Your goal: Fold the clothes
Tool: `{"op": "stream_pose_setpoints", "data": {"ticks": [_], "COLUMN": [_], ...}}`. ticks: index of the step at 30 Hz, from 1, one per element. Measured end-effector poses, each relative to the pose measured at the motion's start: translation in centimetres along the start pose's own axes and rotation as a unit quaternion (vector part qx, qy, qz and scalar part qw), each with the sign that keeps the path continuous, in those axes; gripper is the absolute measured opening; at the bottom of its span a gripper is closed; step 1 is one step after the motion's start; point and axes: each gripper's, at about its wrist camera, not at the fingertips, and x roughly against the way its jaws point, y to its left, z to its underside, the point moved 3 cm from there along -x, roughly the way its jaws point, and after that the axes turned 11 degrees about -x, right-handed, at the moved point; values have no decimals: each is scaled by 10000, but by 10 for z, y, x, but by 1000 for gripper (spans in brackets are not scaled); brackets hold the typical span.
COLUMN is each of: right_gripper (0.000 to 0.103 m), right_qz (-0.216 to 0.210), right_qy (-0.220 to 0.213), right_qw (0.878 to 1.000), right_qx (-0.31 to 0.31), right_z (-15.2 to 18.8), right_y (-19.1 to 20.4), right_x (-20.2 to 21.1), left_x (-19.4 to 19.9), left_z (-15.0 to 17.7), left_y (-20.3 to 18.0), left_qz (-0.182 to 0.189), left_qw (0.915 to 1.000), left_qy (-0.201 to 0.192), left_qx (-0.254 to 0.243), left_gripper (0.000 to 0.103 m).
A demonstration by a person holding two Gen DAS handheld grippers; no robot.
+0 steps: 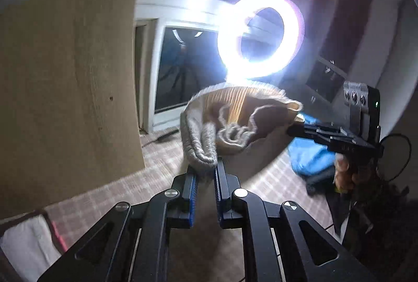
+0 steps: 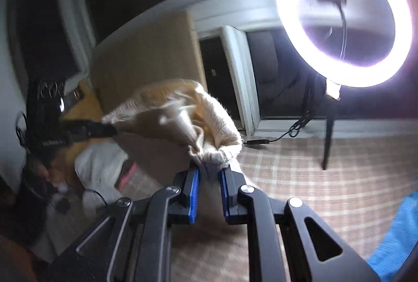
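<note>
A beige knitted garment (image 1: 235, 120) hangs in the air, stretched between my two grippers above a plaid-covered surface (image 1: 162, 164). In the left wrist view my left gripper (image 1: 205, 168) is shut on one bunched end of it. My right gripper (image 1: 294, 128), held by a hand, pinches the other end at the right. In the right wrist view the garment (image 2: 169, 120) is blurred, and my right gripper (image 2: 211, 169) is shut on its gathered corner. There my left gripper (image 2: 109, 129) grips the far end at the left.
A lit ring light (image 1: 227, 46) (image 2: 287, 20) on a stand (image 2: 327, 141) glares just behind the garment. A blue garment (image 1: 308, 156) (image 2: 397, 237) lies on the plaid surface at the right, a white cloth (image 2: 99, 164) at the left. A brown board (image 1: 65, 86) stands at the left.
</note>
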Motion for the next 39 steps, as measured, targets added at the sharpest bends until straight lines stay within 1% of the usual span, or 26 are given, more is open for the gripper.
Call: {"op": "stream_pose_setpoints", "data": {"ticks": [1, 2, 3, 4, 5, 6, 7, 8, 10, 11, 12, 14, 15, 17, 21, 22, 24, 26, 29, 30, 33, 34, 35, 37, 38, 39], "right_gripper": [14, 16, 23, 26, 27, 27, 27, 27, 27, 27, 27, 27, 27, 27, 28, 28, 27, 26, 26, 26, 29, 29, 30, 30, 30, 30], "right_qz": [118, 238, 359, 755, 1109, 1285, 1350, 1284, 1130, 1076, 1024, 906, 830, 551, 194, 118, 141, 165, 195, 227, 307, 315, 323, 407, 437, 462], "right_qy": [77, 345, 631, 1001, 1407, 1674, 1889, 1957, 1979, 1894, 1802, 1670, 1666, 1663, 1828, 1898, 1996, 2002, 2012, 1998, 1914, 2072, 2248, 2690, 2771, 2830], "right_qw": [9998, 9990, 9973, 9921, 9838, 9773, 9715, 9689, 9637, 9643, 9649, 9680, 9691, 9733, 9777, 9767, 9744, 9732, 9709, 9705, 9703, 9669, 9629, 9524, 9501, 9482], "right_qx": [107, 124, 132, 82, -34, -182, -485, -799, -1387, -1508, -1613, -1642, -1618, -1483, -1012, -992, -1029, -1116, -1283, -1333, -1447, -1455, -1458, -1378, -1367, -1366], "right_z": [19, 43, 69, 103, 141, 166, 194, 209, 231, 233, 234, 231, 229, 223, 224, 224, 221, 214, 203, 200, 191, 194, 198, 207, 209, 210], "right_y": [7, 7, 6, 0, -8, -13, -19, -22, -28, -27, -26, -18, -13, 6, 42, 48, 52, 46, 32, 28, 15, 11, 7, 0, -2, -5], "right_x": [9, 12, 14, 17, 22, 28, 39, 50, 70, 77, 83, 85, 81, 72, 35, 20, -1, -13, -30, -35, -52, -61, -70, -86, -86, -86], "left_x": [0, -2, -8, -16, -22, -22, -22, -20, -5, -2, -1, -1, -3, -13, -45, -52, -66, -74, -88, -94, -115, -122, -127, -122, -116, -110], "left_z": [20, 41, 74, 107, 139, 169, 199, 219, 238, 236, 232, 220, 215, 207, 198, 197, 193, 189, 183, 181, 186, 188, 190, 185, 181, 173], "left_y": [-12, -22, -35, -47, -57, -63, -69, -71, -70, -65, -60, -60, -59, -53, -45, -44, -52, -62, -68, -67, -66, -66, -71, -81, -83, -77], "left_qz": [28, 79, 234, 408, 540, 631, 713, 775, 731, 661, 581, 379, 251, -7, -190, -195, -108, -43, -73, -83, 103, 171, 272, 312, 432, 493], "left_qw": [9999, 9994, 9974, 9927, 9857, 9776, 9678, 9603, 9569, 9595, 9628, 9721, 9749, 9787, 9814, 9815, 9833, 9849, 9855, 9853, 9810, 9793, 9776, 9777, 9762, 9775], "left_qy": [146, 312, 675, 1131, 1585, 1970, 2335, 2547, 2557, 2434, 2284, 2011, 1936, 1828, 1710, 1704, 1652, 1635, 1654, 1660, 1828, 1888, 1984, 2062, 2115, 2030], "left_qx": [-68, -102, -45, 58, 189, 397, 622, 831, 1169, 1255, 1321, 1148, 1074, 936, 847, 849, 752, 566, 378, 404, 633, 712, 644, 241, 194, 309], "left_gripper": [17, 19, 20, 20, 20, 20, 20, 20, 20, 20, 23, 29, 36, 37, 37, 37, 37, 37, 37, 37, 37, 38, 39, 41, 41, 42]}}
